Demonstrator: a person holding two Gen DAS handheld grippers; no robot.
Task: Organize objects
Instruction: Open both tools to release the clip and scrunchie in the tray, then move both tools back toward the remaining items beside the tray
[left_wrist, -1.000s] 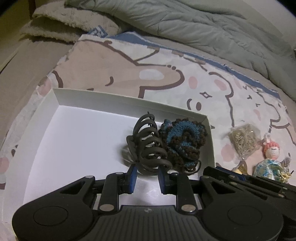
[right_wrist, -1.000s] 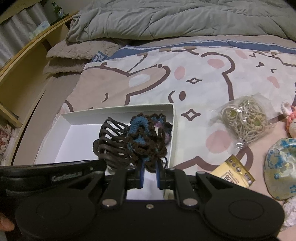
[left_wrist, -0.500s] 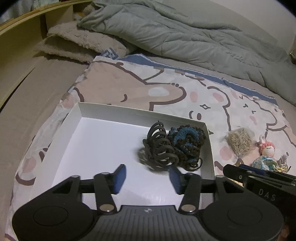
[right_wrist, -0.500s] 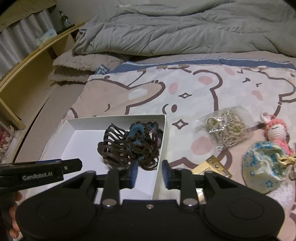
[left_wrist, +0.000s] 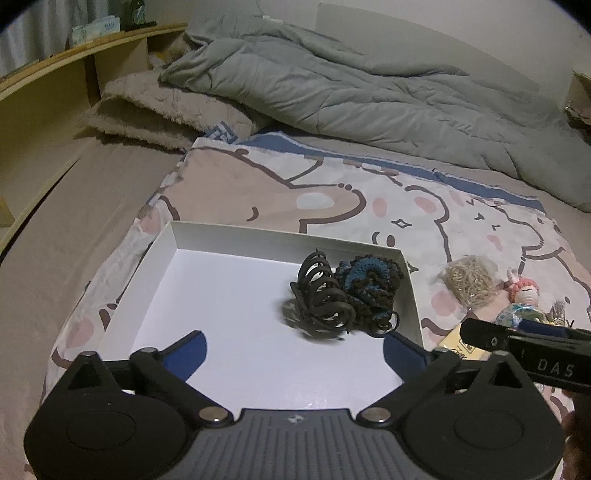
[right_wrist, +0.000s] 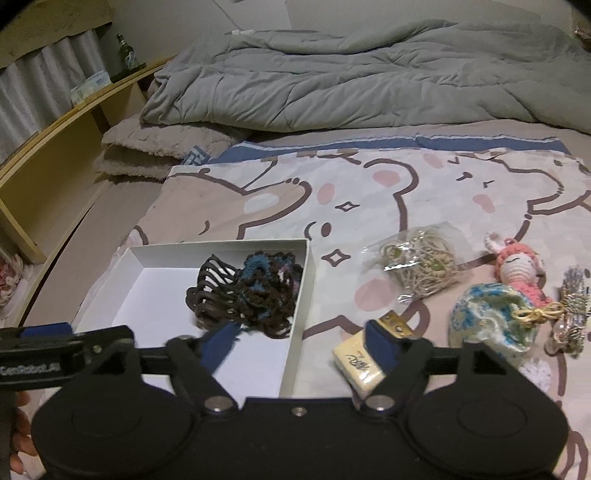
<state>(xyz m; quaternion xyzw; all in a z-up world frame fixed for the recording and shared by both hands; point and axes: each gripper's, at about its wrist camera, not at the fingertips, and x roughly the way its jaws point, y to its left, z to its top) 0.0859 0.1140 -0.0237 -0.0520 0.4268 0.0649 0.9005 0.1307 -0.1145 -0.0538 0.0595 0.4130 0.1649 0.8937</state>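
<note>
We hold both grippers tipped down toward the bed, side by side above the near edge of the white box. Our left gripper has just been opening; its blue pads stand far apart with nothing between them but the bare box floor. Our right gripper has likewise just been opening, and its jaws straddle the box's right wall without pressing on anything; its right pad sits in front of a small yellow packet lying on the cartoon-print blanket.

Inside the box, toward its far right corner, the dark brown claw hair clip lies touching the blue-and-brown crocheted scrunchie, which sits against the right wall. Neither gripper touches them.

Outside the box, on the blanket to the right, we see a clear bag of tan rubber bands, a pink crocheted doll, a blue floral pouch and a small tasselled charm. A grey duvet is bunched at the far end of the bed. In the right wrist view a few fingers of the hand carrying the left gripper show at the lower left edge.
</note>
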